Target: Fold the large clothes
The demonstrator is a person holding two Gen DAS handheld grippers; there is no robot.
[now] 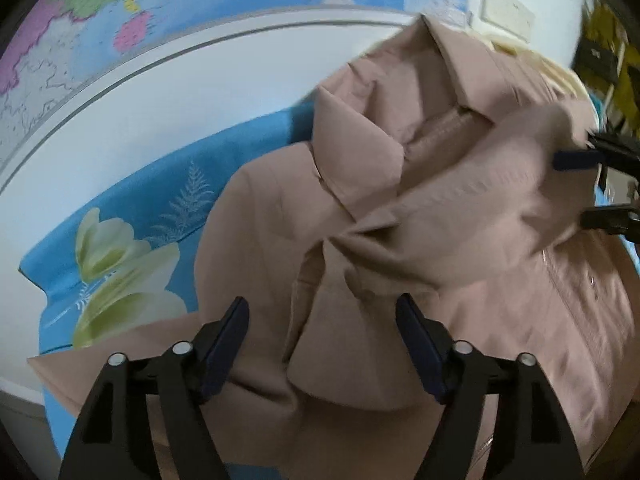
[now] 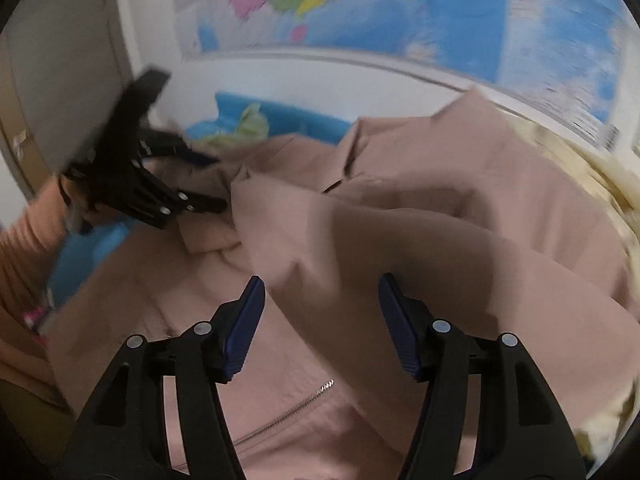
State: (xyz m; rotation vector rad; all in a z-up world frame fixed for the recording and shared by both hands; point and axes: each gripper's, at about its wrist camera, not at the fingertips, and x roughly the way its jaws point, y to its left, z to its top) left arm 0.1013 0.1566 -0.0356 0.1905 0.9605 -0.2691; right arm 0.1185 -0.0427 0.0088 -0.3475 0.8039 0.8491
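The left gripper (image 1: 322, 324) hung with parted jaws over a rumpled dusty-pink jacket (image 1: 400, 208). The jacket lay on a blue floral sheet (image 1: 132, 216). The right gripper (image 1: 576, 188) showed at the right edge.

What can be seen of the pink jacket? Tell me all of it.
The jacket is dusty pink, smooth woven cloth, with a collar and a metal zip. It lies rumpled and partly folded on a blue flowered sheet, one flap thrown over its middle. The left gripper and right gripper hover open above it, gripping nothing.
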